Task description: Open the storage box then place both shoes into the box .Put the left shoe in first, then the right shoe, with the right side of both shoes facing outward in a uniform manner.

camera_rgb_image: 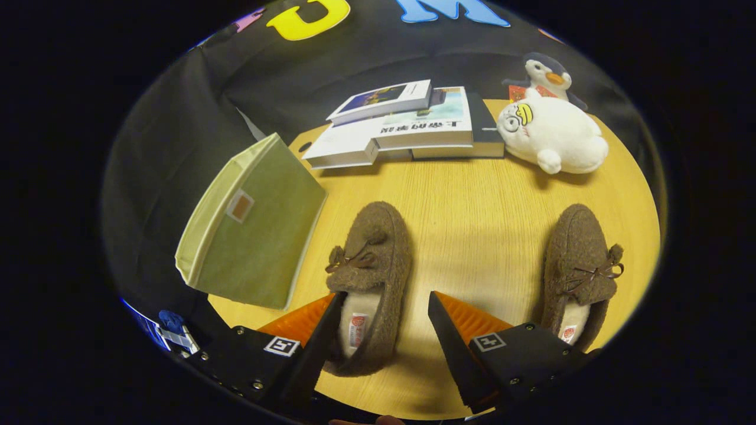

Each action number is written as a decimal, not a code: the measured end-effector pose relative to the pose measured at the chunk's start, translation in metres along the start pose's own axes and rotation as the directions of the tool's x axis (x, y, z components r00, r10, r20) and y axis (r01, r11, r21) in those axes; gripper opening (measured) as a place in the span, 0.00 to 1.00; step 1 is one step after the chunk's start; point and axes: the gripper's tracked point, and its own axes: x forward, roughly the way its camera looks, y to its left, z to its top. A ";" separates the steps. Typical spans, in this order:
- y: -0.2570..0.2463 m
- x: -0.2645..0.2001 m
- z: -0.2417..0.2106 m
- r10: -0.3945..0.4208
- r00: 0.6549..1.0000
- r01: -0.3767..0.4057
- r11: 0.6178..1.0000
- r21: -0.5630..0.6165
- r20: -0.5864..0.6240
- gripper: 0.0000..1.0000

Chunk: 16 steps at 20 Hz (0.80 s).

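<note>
Gripper view: the gripper (384, 307) has its fingers spread, empty, around the heel of the left slipper (369, 277); the right slipper (582, 268) lies well apart (both on the table (472, 200)), green storage box (254, 230) not yet filled

On the bench (472, 206), one shoe (369, 277) lies between my spread tongs (387, 313), the other shoe (582, 271) to its right, the storage box (254, 236) left, books (407, 127) and plush toys (549, 133) beyond.

The hand-held gripper (384, 307) fingers hide the left slipper's (369, 265) heel; the storage box (251, 227) perhaps shut.
</note>
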 end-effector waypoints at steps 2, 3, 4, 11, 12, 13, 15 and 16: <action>-0.009 0.011 -0.003 -0.051 0.998 0.051 0.999 -0.011 -0.031 0.88; -0.011 0.020 0.001 -0.065 0.998 0.064 0.998 -0.008 -0.028 0.87; -0.013 0.028 0.004 -0.081 0.996 0.081 0.997 0.000 -0.030 0.85; -0.009 0.048 0.006 -0.123 0.990 0.122 0.992 -0.016 -0.072 0.20; -0.012 0.042 0.010 -0.134 0.988 0.135 0.991 0.007 -0.074 0.11; -0.009 0.046 0.009 -0.137 0.988 0.139 0.990 0.015 -0.077 0.02; -0.009 0.037 0.013 -0.139 0.987 0.141 0.990 0.023 -0.086 0.02; -0.008 0.032 0.017 -0.137 0.987 0.139 0.990 0.022 -0.085 0.02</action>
